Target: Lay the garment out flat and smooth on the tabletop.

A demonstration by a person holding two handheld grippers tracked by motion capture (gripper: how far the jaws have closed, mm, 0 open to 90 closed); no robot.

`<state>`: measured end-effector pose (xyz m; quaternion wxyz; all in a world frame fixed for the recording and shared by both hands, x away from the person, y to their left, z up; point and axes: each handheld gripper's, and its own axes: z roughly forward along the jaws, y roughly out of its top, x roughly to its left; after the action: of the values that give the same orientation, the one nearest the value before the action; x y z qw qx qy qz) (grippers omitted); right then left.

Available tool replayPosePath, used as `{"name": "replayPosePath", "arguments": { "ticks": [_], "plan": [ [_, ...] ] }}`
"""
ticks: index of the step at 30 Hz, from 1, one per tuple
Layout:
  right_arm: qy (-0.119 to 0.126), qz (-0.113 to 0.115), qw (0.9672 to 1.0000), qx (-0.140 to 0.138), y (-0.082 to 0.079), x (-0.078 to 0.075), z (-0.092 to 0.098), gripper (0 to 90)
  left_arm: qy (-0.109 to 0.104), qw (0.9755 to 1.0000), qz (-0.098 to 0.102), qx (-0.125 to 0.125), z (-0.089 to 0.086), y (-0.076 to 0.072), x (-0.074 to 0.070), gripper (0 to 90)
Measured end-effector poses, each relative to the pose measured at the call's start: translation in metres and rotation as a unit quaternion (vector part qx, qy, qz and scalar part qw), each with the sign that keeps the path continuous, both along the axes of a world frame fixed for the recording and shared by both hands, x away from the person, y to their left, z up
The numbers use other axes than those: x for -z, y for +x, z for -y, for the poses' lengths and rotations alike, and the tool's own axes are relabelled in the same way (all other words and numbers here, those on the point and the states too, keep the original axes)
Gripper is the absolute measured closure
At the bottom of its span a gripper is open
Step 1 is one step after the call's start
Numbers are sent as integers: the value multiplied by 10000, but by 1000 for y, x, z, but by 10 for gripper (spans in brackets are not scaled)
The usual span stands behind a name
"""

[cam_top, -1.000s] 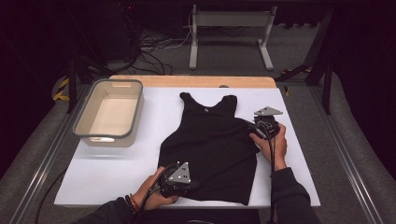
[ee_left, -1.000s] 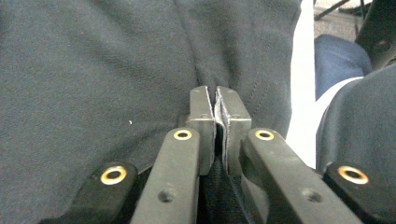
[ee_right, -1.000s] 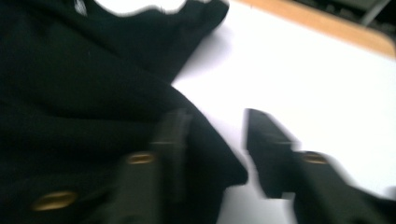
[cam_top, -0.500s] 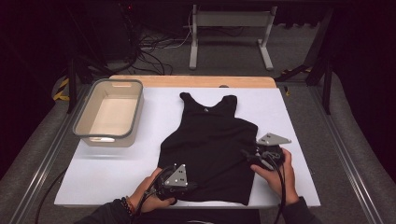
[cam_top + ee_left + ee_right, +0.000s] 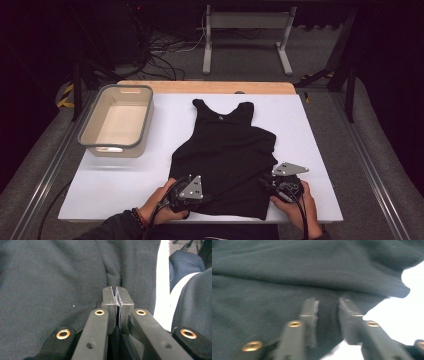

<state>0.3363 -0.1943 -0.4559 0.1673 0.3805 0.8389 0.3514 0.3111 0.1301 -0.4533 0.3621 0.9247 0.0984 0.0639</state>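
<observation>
Altogether one black tank top [image 5: 225, 160] lies flat on one white sheet [image 5: 310, 130] that covers the table, neck toward the far edge and hem toward the person. Its cloth is soft, matte knit, with shallow folds across the lower half and a ridge at its right side. Two straps frame a scooped neckline.

Two grippers work at the hem, one in each hand. The left gripper [image 5: 116, 293] sits at the hem's left corner; in the left gripper view its two black jaws are pressed together with a thin fold of the dark cloth pinched between the pads. Brass-coloured rivets stud the black linkage bars.

The right gripper [image 5: 327, 305] is at the hem's right corner. Its jaws have just been closing, and in the right gripper view, which is blurred, a narrow gap remains between them with the top's edge lying in it; whether the pads already press the cloth cannot be told. Each gripper carries one grey three-cornered plate, seen from the high view.

One tub [image 5: 142, 120] stands on the sheet's left side, well apart from the top: rectangular, rounded corners, pale translucent walls with a grey rim
</observation>
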Motion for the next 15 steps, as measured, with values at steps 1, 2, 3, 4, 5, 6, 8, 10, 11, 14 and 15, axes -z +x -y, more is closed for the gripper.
{"name": "replayPosePath", "arguments": {
  "ticks": [1,2,3,4,5,6,8,10,11,14,15],
  "plan": [
    [-10,-11,10000,-33,0,0,0,820,0,10000,20,26,1,-1,0,874],
    [-19,-29,10000,-29,-1,-1,1,865,-10,10000,-42,46,1,-2,-1,874],
    [-65,-77,9999,-55,-4,-3,4,880,-39,10000,-45,71,2,-2,-2,875],
    [-65,-77,9999,-55,-4,-3,4,880,-54,9999,-69,55,3,-2,-3,875],
    [-103,-115,9998,-79,-5,-4,5,881,-76,9999,-91,71,3,-3,-5,875],
    [-142,-126,9998,-95,-8,-5,7,883,-169,9997,-164,104,3,-4,-5,875],
    [-147,-115,9998,-112,-15,-9,12,884,-195,9995,-176,189,4,-10,-9,875],
    [-78,-53,9999,-83,-22,-14,19,884,-232,9992,-165,272,5,-18,-13,875],
    [-23,3,10000,-45,-27,-19,24,884,-269,9989,-148,345,6,-23,-15,875],
    [23,233,9997,71,-44,-33,35,884,-407,9976,-153,543,8,-36,-22,875],
    [39,304,9995,113,-48,-38,37,884,-522,9968,-185,584,8,-41,-26,875]
  ]
}}
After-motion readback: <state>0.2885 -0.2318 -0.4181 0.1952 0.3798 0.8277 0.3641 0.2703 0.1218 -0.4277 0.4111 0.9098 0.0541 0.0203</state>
